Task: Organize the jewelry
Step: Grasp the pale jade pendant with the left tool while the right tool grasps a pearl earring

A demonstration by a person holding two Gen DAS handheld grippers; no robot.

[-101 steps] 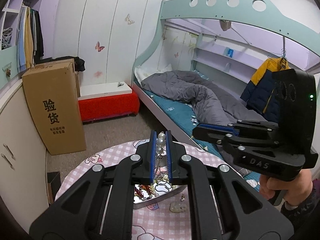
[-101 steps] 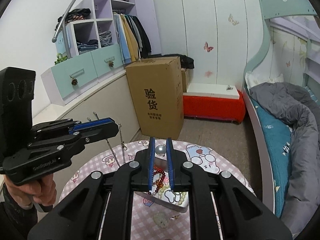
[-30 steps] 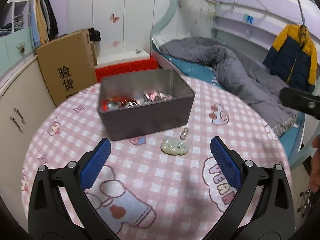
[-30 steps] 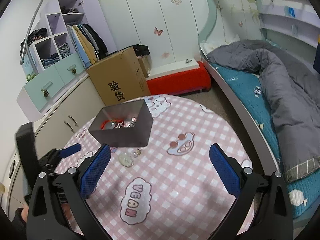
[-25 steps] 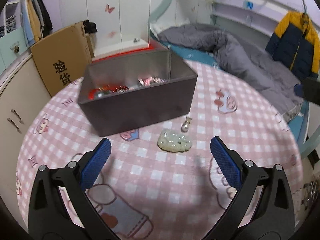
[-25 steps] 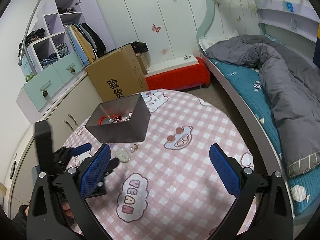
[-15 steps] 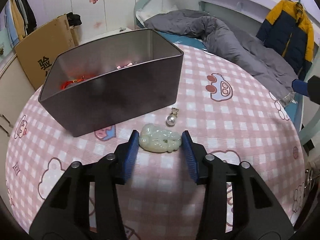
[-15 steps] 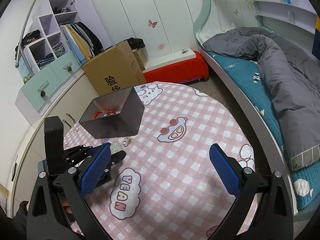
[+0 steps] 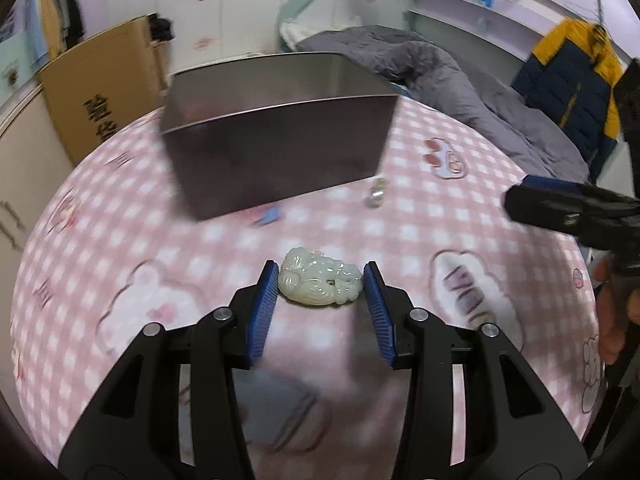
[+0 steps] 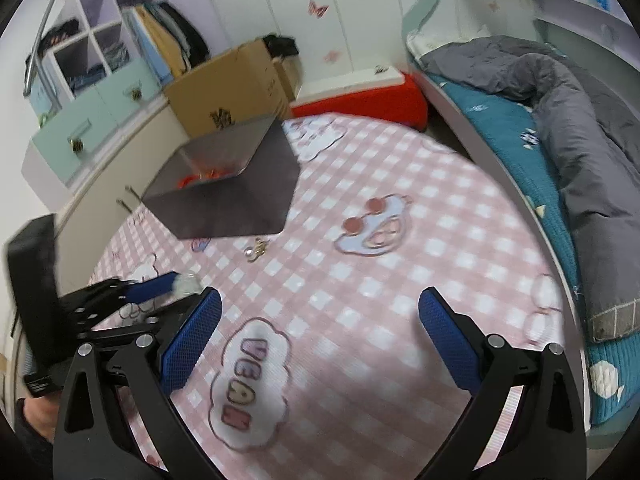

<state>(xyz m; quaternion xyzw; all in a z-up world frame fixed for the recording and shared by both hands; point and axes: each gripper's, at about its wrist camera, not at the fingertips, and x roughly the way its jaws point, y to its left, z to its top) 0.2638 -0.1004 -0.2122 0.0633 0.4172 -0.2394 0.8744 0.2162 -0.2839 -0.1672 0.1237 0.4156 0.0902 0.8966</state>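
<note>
Two blue pads of the left tool press on both ends of the pale green jade pendant, so this tool is closed on it, above the pink checked tabletop and on the near side of the grey metal box. A small pearl charm lies on the tabletop just beside the front right corner of the box, and red beads show inside the box. The right tool is wide open and holds nothing, hovering over the tabletop well apart from the box, toward the bed.
</note>
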